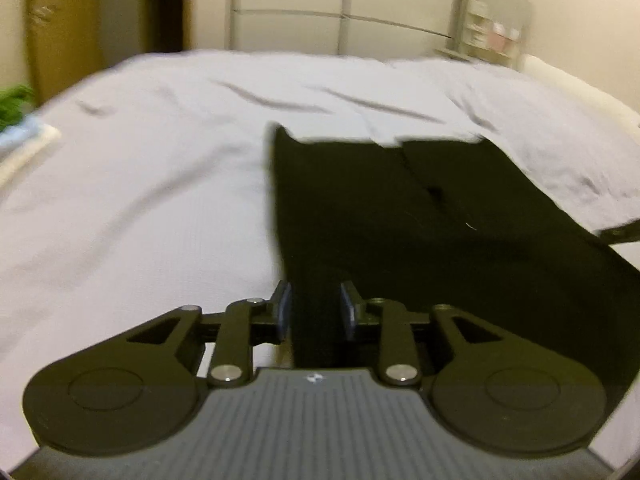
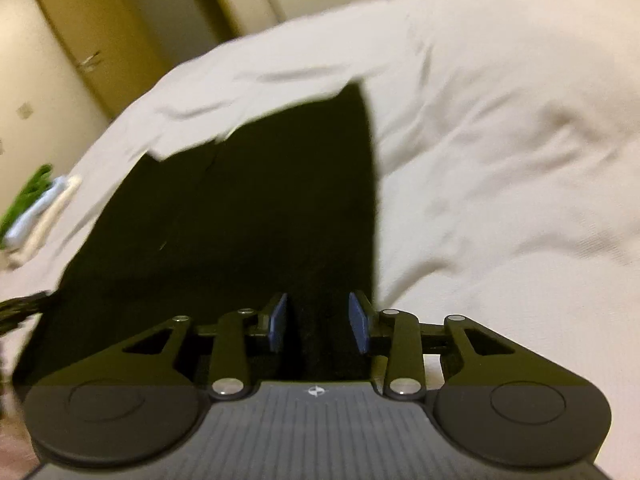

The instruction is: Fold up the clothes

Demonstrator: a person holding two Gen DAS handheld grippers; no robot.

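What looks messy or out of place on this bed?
Nothing much stands out. The black garment lies mostly flat on the white sheet, which is only a bit wrinkled. Both the left gripper and right gripper are open over its near edge. Folded clothes sit at the bed's edge.

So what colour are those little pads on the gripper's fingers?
Blue, set on black fingers. The right gripper's pads show it best, in the right wrist view.

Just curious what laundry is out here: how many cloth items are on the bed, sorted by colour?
Black: 1, the black garment spread on the white bed sheet
Green: 1, green cloth
Light blue: 1, light blue folded piece
White: 1, white folded piece
Total: 4; the last three sit stacked at the bed's edge, blurred.
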